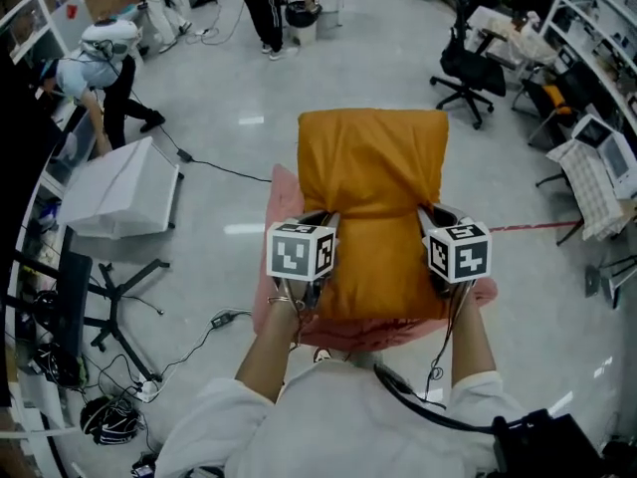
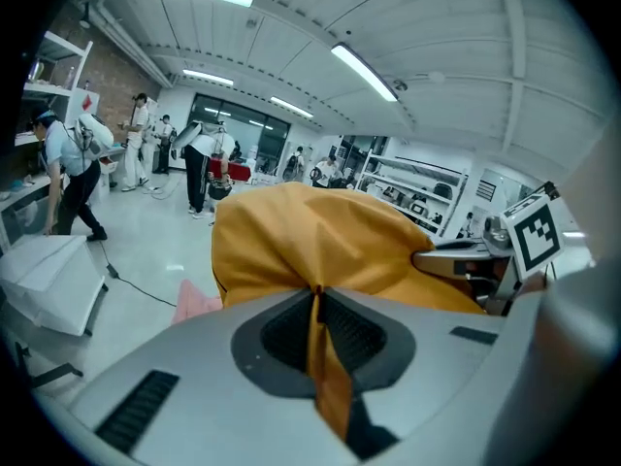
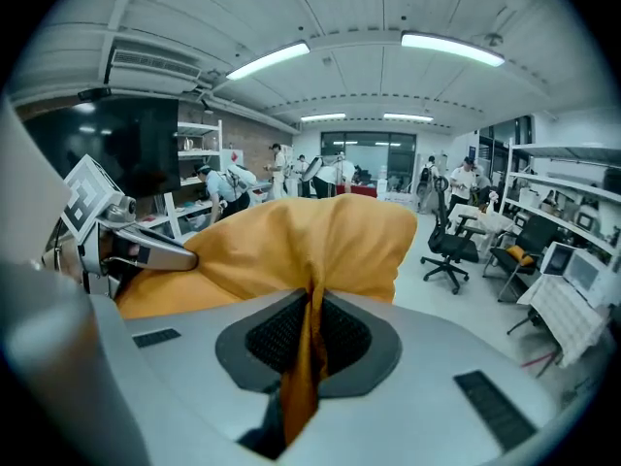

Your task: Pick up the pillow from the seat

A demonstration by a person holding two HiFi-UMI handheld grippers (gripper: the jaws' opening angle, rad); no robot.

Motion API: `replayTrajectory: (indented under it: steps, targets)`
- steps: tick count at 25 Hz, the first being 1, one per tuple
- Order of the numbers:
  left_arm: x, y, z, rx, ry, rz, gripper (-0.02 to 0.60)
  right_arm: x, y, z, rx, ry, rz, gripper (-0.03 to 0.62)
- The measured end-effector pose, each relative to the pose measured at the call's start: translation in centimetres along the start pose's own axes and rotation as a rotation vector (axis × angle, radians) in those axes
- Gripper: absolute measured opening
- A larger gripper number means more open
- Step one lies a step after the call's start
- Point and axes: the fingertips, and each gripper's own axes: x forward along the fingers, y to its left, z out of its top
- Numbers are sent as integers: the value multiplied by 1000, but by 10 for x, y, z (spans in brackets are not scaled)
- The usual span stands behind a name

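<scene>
Pillow [image 1: 373, 187] is the mustard-orange one, and we're holding it up in the air between both grippers, over the pink seat [image 1: 281, 189], whose left edge and near edge peek out from under it. Our left gripper [image 1: 320, 222] has its fingers pressed together on a fold of fabric at the pillow's near-left side, and our right gripper [image 1: 433, 222] pinches another fold at the near-right side the same way. Grey floor [image 1: 229, 88] all around, with a black office chair [image 1: 466, 68] well off past the pillow's far right corner.
</scene>
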Motion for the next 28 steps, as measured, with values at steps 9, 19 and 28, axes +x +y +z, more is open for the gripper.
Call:
replayTrajectory:
  steps: [9, 19, 28]
  targets:
    - [-33, -60, -7, 78, -23, -95, 26, -81, 0, -22, 42, -60, -94, 40]
    - [-68, -132, -36, 106, -51, -151, 27, -166, -5, -59, 56, -109, -141, 40]
    - [-119, -230, -110, 149, -25, -196, 26, -280, 1, -143, 100, -129, -189, 40]
